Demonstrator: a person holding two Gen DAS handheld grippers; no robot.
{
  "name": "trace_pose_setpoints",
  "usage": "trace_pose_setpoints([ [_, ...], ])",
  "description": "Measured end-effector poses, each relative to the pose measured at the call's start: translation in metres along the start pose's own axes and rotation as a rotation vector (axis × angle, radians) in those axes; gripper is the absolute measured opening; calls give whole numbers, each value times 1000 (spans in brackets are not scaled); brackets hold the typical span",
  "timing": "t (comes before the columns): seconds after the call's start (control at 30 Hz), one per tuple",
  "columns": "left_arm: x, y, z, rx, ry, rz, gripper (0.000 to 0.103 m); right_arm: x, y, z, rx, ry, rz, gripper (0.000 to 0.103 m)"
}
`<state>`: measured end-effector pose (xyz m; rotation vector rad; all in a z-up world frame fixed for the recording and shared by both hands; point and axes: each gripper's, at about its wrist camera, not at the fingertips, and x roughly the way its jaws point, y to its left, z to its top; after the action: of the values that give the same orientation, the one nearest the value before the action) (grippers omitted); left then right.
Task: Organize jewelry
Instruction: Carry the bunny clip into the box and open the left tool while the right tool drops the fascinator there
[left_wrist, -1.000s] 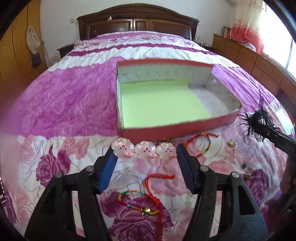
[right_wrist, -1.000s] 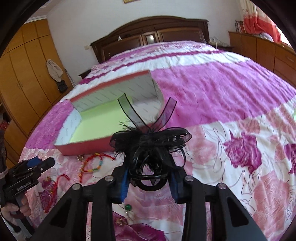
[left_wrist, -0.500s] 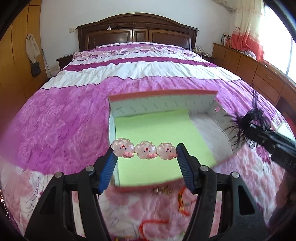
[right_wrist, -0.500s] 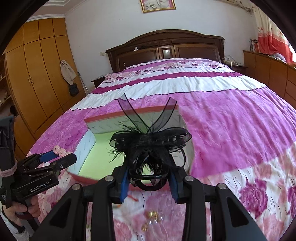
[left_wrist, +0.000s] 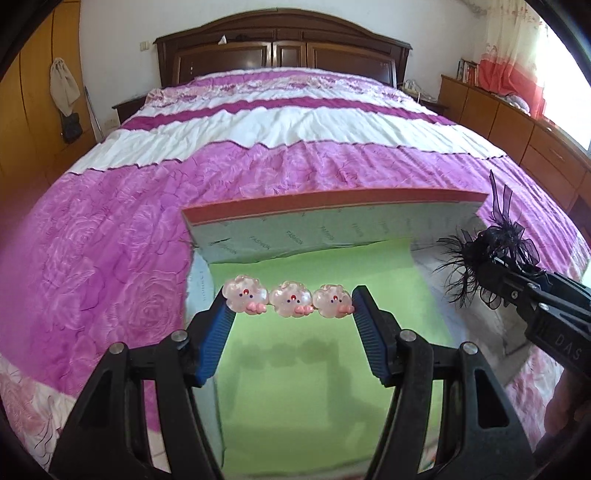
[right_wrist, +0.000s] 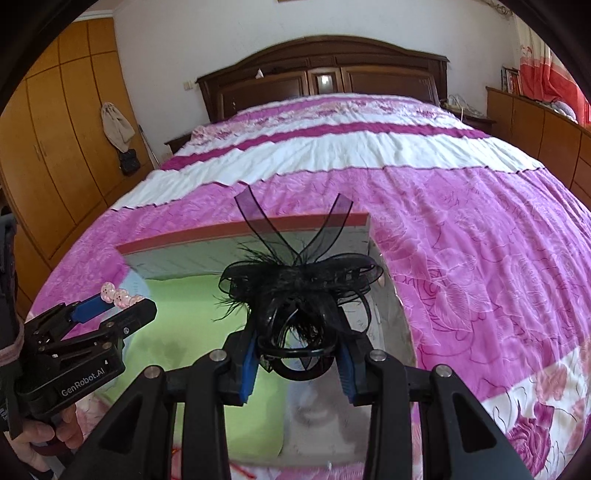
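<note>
Hair clip (left_wrist: 289, 300) with three pink cloud charms is sitting crosswise between the blue pads (left_wrist: 216, 334) of the left gripper (left_wrist: 289, 306), which is clamping it at both ends above the green-lined floor of the open red-rimmed box (left_wrist: 332, 201). Black feathered bow headpiece (right_wrist: 295, 291) is hanging pinched in the right gripper (right_wrist: 297, 360), jaws closed on its black loops, over the box's right, grey part. Box is lying on the pink floral bedspread (left_wrist: 110, 258), wooden headboard (left_wrist: 284, 48) standing beyond.
</note>
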<state>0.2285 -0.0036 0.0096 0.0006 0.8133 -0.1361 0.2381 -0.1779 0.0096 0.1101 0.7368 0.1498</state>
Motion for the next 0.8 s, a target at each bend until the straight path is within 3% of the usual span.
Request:
trace_pose_setpoints([
  [0.33,44,-3,0,99,140,44,57,47,-1,2,-21,117,-71,38],
  [0.6,49,-6,-2,129,167,77,58,67,4,-1,-40,177,-112,39],
  [0.8,47,-8,-2,134,168,65,58,66,1,2,-8,211,-84,49],
])
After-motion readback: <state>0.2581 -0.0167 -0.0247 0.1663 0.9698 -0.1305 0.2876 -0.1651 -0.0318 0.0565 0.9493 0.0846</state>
